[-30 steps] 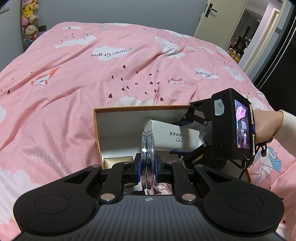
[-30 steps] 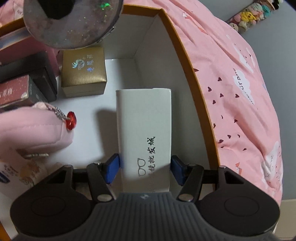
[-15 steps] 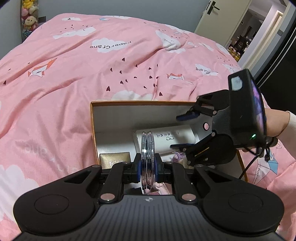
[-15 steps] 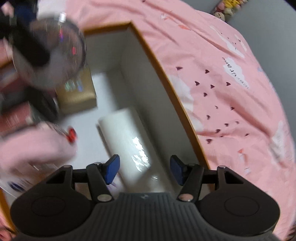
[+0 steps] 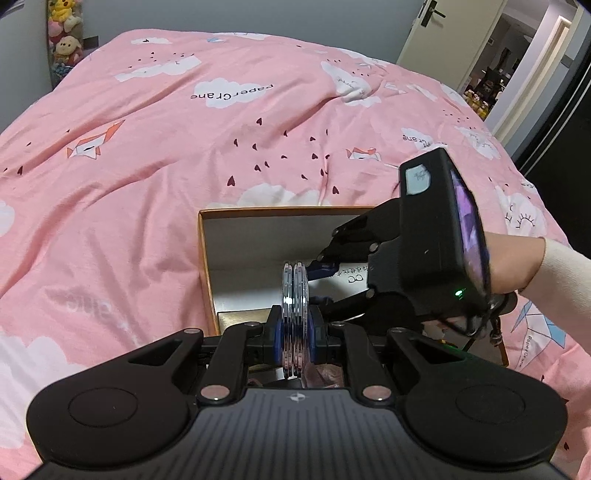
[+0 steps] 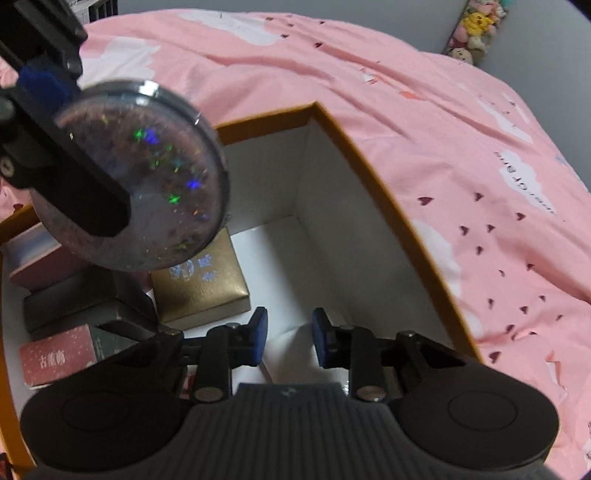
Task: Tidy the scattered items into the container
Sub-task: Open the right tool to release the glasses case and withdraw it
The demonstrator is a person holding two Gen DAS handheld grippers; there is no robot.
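Observation:
An orange-rimmed box (image 5: pixel 280 211) with white walls (image 6: pixel 369 155) lies on the pink bed. My left gripper (image 5: pixel 294 334) is shut on a round glittery compact (image 5: pixel 294 295), held edge-up above the box's near end; its flat face shows in the right wrist view (image 6: pixel 147 192). My right gripper (image 6: pixel 286 338) is open and empty, raised above the box floor. The white case (image 5: pixel 349 278) with black print lies in the box, mostly hidden behind the right gripper.
In the box lie a gold box (image 6: pixel 201 290), a dark box (image 6: pixel 74 302), a pink box (image 6: pixel 40 254) and a red printed box (image 6: pixel 55 356). The pink duvet (image 5: pixel 221 147) surrounds the box. Plush toys (image 5: pixel 66 33) stand in the far corner.
My right gripper let go of the white case, lifted away from it and narrowed its opening. My left gripper kept hold of the compact and shifted slightly over the box.

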